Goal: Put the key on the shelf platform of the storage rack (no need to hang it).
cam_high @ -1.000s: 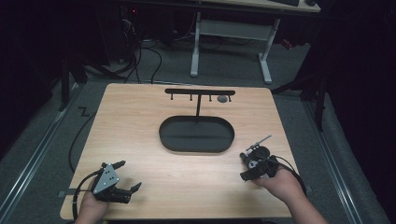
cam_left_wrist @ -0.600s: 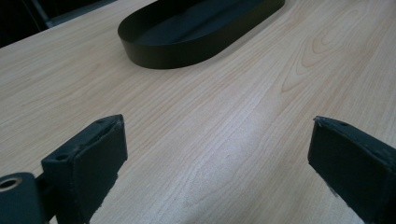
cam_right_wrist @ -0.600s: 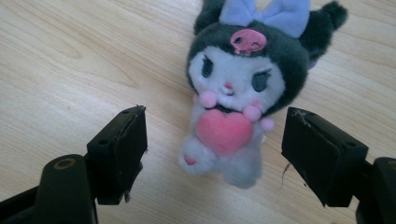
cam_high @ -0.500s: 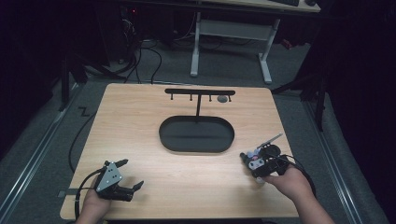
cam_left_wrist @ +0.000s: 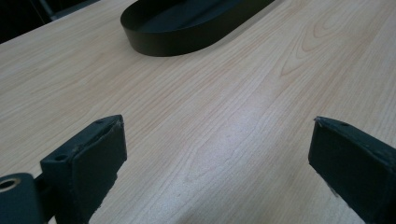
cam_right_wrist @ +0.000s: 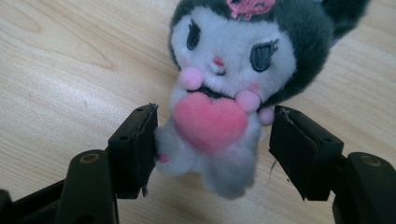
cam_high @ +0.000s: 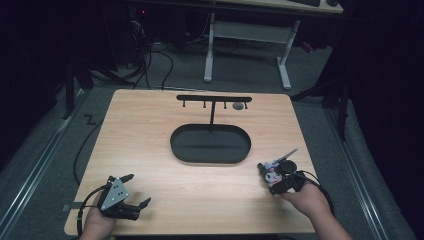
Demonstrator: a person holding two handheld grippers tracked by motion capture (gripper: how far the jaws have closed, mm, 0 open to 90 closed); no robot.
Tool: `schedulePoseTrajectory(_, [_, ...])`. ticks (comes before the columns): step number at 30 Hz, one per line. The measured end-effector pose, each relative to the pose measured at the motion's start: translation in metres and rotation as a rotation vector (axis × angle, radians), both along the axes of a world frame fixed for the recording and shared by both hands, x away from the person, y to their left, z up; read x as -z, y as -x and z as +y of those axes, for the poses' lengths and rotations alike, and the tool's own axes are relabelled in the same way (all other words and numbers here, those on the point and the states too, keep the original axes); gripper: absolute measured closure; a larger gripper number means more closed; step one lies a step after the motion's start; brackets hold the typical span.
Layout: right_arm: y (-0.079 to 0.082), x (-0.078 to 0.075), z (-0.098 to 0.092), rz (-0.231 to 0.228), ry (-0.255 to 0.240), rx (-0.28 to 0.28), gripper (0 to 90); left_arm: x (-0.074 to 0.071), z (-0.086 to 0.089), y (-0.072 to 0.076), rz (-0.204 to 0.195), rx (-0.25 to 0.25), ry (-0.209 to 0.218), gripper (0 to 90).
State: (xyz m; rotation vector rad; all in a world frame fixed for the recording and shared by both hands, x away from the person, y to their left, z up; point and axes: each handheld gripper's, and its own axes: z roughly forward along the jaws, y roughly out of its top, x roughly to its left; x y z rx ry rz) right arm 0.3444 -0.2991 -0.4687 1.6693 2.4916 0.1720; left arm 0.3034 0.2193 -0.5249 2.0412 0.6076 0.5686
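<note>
A small plush toy (cam_right_wrist: 224,102) with a dark hood, white face and pink heart lies on the wooden table (cam_high: 150,130). My right gripper (cam_right_wrist: 214,140) is shut on its body: one jaw presses its side and the other touches a pink paw. From above, the toy (cam_high: 270,173) and right gripper (cam_high: 274,176) are near the table's right front. My left gripper (cam_high: 136,190) rests at the left front, open with bare wood between its jaws (cam_left_wrist: 215,154). A black oval tray (cam_high: 210,156) sits mid-table, with a black T-shaped hook rack (cam_high: 213,98) rising behind it.
A small grey round piece (cam_high: 238,106) hangs at the rack's right end. The tray's near wall (cam_left_wrist: 187,39) is ahead of the left gripper. Cables trail off the table's front edge. Beyond the table are a white desk frame (cam_high: 245,37) and dark floor.
The right hand and gripper have shifted a little to the right and settled, with the plush toy between the jaws. The left gripper has stayed put.
</note>
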Motion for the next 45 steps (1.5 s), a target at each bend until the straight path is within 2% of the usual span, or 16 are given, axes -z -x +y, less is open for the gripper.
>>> schedulePoseTrajectory(3, [-0.003,0.002,0.003,0.030,0.019,-0.002,33.8,0.000,0.000,-0.001,0.001,-0.001,-0.002,4.9])
schedulePoseTrajectory(5, [-0.004,0.004,0.003,0.035,0.008,-0.002,33.8,0.000,-0.002,-0.001,-0.002,0.004,-0.001,4.9])
schedulePoseTrajectory(7, [-0.004,0.004,0.004,0.041,0.021,0.001,33.8,0.000,-0.004,-0.002,-0.005,0.011,-0.006,4.9])
schedulePoseTrajectory(15, [-0.002,0.008,0.002,0.029,-0.014,0.027,32.7,0.000,-0.003,-0.003,0.002,0.015,-0.001,4.9])
schedulePoseTrajectory(20, [-0.003,0.012,0.000,0.036,0.002,0.028,30.3,0.000,-0.004,-0.003,0.001,0.019,-0.005,4.9])
schedulePoseTrajectory(24, [-0.002,0.012,-0.001,0.035,-0.013,0.028,30.2,0.000,-0.004,-0.003,0.004,0.019,-0.008,4.9])
schedulePoseTrajectory(25, [-0.002,0.011,0.000,0.037,-0.009,0.040,30.3,0.001,-0.004,-0.003,0.003,0.018,-0.005,4.9])
schedulePoseTrajectory(29, [0.000,0.012,-0.002,0.038,-0.015,0.029,30.8,0.000,-0.005,-0.003,0.004,0.019,-0.009,4.9])
schedulePoseTrajectory(30, [0.000,0.013,-0.002,0.036,-0.002,0.034,31.3,0.000,-0.005,-0.003,0.004,0.019,-0.009,4.9])
schedulePoseTrajectory(31, [0.000,0.014,-0.003,0.037,-0.018,0.032,31.7,0.000,-0.005,-0.002,0.003,0.020,-0.010,4.9])
schedulePoseTrajectory(39, [0.001,0.015,-0.005,0.038,-0.028,0.044,32.4,0.000,-0.004,-0.003,0.004,0.019,-0.008,4.9])
schedulePoseTrajectory(43, [0.000,0.013,-0.003,0.032,-0.020,0.039,37.3,0.000,-0.004,-0.003,0.004,0.019,-0.008,4.9])
schedulePoseTrajectory(45, [0.001,0.011,-0.003,0.022,-0.010,0.040,43.8,0.000,-0.004,-0.003,0.004,0.019,-0.007,4.9])
